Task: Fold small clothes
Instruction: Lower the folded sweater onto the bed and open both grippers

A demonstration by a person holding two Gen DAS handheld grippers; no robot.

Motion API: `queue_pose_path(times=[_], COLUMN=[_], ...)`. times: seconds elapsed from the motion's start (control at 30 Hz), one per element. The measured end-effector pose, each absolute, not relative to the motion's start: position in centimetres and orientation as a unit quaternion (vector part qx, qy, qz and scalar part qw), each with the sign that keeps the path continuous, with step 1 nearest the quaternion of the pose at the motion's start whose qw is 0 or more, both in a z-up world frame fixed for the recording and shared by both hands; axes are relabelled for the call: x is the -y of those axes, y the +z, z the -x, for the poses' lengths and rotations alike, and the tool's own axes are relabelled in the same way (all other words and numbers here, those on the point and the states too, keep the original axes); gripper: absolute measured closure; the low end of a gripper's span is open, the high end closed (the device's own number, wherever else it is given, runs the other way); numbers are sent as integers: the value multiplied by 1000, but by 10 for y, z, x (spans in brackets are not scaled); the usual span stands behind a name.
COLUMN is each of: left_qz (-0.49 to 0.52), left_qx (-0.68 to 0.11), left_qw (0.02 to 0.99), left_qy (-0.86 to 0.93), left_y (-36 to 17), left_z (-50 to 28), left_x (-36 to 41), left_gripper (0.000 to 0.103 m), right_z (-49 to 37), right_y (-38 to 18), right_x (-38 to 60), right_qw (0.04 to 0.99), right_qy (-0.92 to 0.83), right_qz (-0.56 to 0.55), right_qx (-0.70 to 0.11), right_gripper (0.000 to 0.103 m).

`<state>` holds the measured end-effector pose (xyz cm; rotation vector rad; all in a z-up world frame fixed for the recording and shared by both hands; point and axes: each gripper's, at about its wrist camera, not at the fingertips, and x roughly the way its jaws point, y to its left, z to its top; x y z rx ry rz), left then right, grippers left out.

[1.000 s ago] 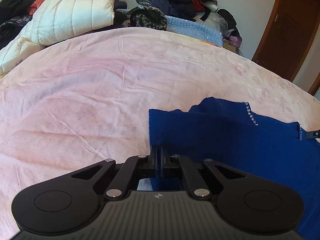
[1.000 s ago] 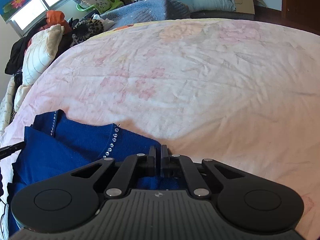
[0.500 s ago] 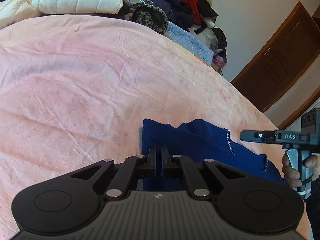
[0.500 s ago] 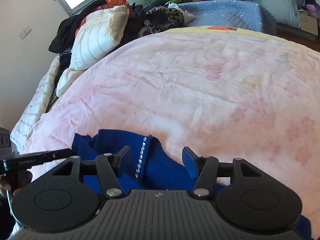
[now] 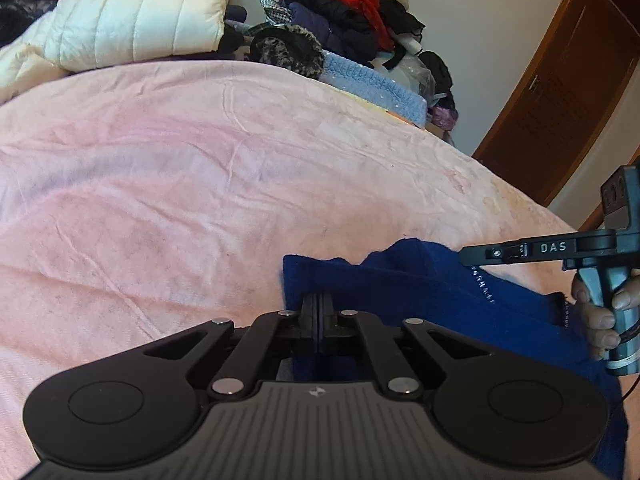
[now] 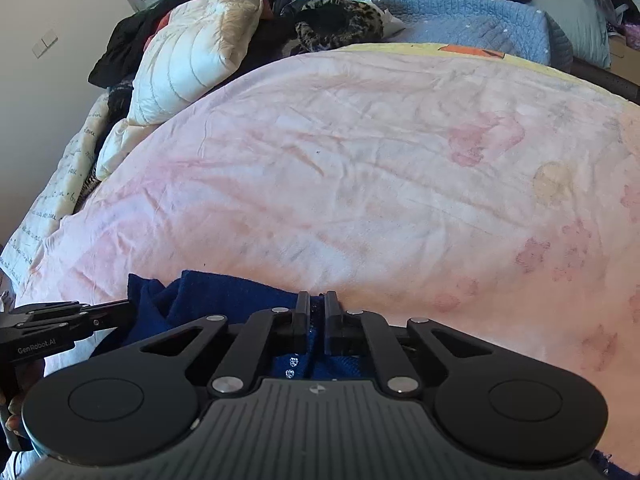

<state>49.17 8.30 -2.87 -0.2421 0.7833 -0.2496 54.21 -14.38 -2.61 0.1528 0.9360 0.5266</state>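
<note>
A dark blue knit garment (image 5: pixel 420 292) with a line of small rhinestones lies on the pink bedsheet (image 5: pixel 180 184). My left gripper (image 5: pixel 318 308) is shut on its left edge. My right gripper (image 6: pixel 317 306) is shut on the garment's (image 6: pixel 224 292) far edge near the rhinestone trim. The right gripper also shows at the right of the left wrist view (image 5: pixel 520 250), and the left gripper at the left of the right wrist view (image 6: pixel 72 316). Most of the garment is hidden under the gripper bodies.
A cream puffer jacket (image 5: pixel 132 16) and a heap of clothes (image 5: pixel 344 12) lie along the bed's far edge, with a light blue blanket (image 5: pixel 376 84). A brown wooden door (image 5: pixel 560 92) stands at the right. The pink sheet (image 6: pixel 360 168) stretches ahead.
My right gripper was shut, opened half a second ago, and has shut again on the garment's edge. My left gripper stays shut on the garment; both views have shifted.
</note>
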Motion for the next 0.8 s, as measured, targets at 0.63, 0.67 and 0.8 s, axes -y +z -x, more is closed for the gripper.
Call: queue_pose_path(times=[0.63, 0.67, 0.8], left_qz=[18, 13, -34], left_qx=[-289, -292, -342], left_qw=[953, 951, 925], left_qy=[-86, -103, -161], left_y=[17, 16, -11], left_z=[-412, -407, -406], left_x=[-59, -51, -4], left_gripper=[101, 101, 100], right_z=[-431, -417, -368], right_y=[17, 12, -10], right_x=[215, 222, 238], right_qw=[869, 858, 861], right_qy=[237, 244, 218], right_qz=[-164, -177, -162], right_qx=[-402, -416, -430], right_gripper=[56, 55, 55])
